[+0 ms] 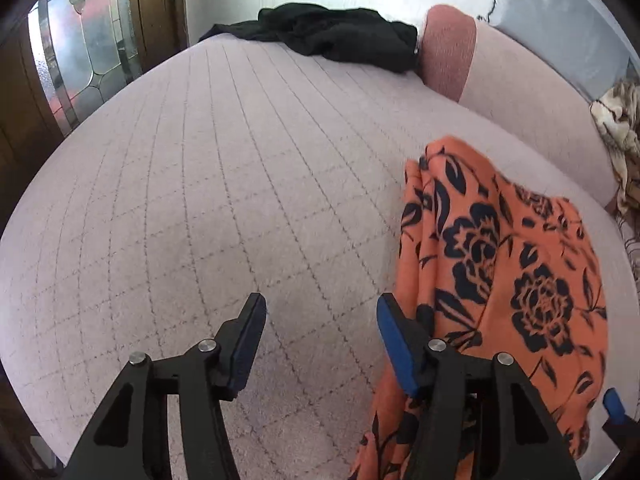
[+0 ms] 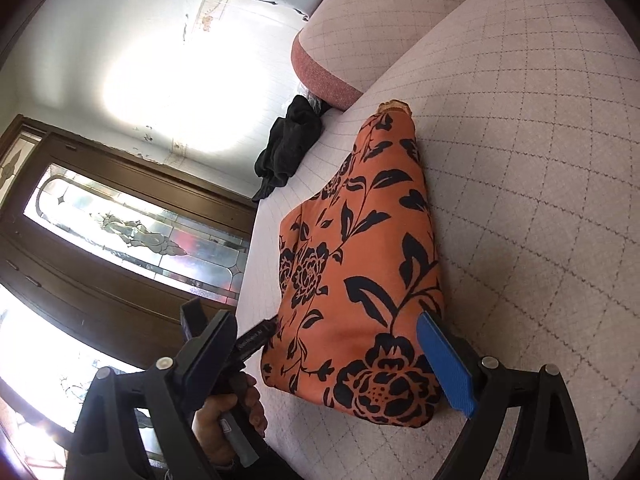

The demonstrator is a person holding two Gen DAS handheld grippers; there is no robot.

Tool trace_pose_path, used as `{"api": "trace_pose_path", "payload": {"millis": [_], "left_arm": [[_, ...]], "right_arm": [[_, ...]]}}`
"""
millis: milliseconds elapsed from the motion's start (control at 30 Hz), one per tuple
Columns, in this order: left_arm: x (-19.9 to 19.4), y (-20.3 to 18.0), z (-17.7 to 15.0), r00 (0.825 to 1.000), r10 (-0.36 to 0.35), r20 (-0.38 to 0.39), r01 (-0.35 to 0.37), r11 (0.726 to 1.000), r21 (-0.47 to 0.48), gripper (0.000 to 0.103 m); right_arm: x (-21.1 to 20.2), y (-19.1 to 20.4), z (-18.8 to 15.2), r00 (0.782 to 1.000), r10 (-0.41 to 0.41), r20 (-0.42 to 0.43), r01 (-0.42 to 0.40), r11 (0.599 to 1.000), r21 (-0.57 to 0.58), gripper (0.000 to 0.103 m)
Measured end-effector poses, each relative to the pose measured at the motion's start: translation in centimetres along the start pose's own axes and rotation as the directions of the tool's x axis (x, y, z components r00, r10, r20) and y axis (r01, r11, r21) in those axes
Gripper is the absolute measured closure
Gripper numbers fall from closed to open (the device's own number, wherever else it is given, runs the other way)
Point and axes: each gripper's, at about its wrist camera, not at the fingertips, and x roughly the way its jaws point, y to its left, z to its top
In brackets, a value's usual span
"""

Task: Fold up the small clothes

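Now both jaws stand wide, empty; our left gripper (image 1: 322, 314) beside the cloth (image 2: 360, 272) may snag it, spoiling the fold.

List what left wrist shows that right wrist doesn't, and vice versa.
Left wrist only: the left gripper, open over bare quilted cover, and a patterned beige fabric at the right edge. Right wrist only: the right gripper, open around the garment's near end, and a hand on the other gripper's handle. Both: orange floral garment, black clothes, quilted bed cover, stained-glass door.
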Motion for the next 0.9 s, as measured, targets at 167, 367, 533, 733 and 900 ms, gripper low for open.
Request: {"api": "trace_pose_path", "payload": {"millis": [167,367,533,733,900], "left_arm": [[-3.2,-4.0,2.5,0.986,-0.135,0.098,0.12,0.983,0.138,0.044],[5.4,-6.3,5.2,0.996,0.06,-0.068,-0.044,0.977,0.21,0.039],[1.4,-5.5,5.4,0.992,0.096,0.078,-0.109,0.977,0.185,0.035],[-3.7,-7.0,1.6,0.985,-0.129,0.115,0.106,0.977,0.186,0.035],[2.1,-8.8,-1.0,0.997,-0.067,-0.039,0.074,0.974,0.214,0.032]], "right_arm": [[-0.2,0.1,-0.1,1.0,0.011,0.003,-0.011,1.0,-0.013,0.01],[-0.8,-0.7,-0.2,1.0,0.008,0.006,-0.008,1.0,0.011,0.01],[-2.1,-2.0,0.4,0.999,0.006,0.037,-0.007,0.999,0.034,0.01],[-2.0,-3.5,0.6,0.999,-0.004,0.033,0.001,0.996,0.092,0.01],[0.3,-4.3,0.1,0.999,0.004,-0.047,0.003,0.989,0.145,0.01]]}}
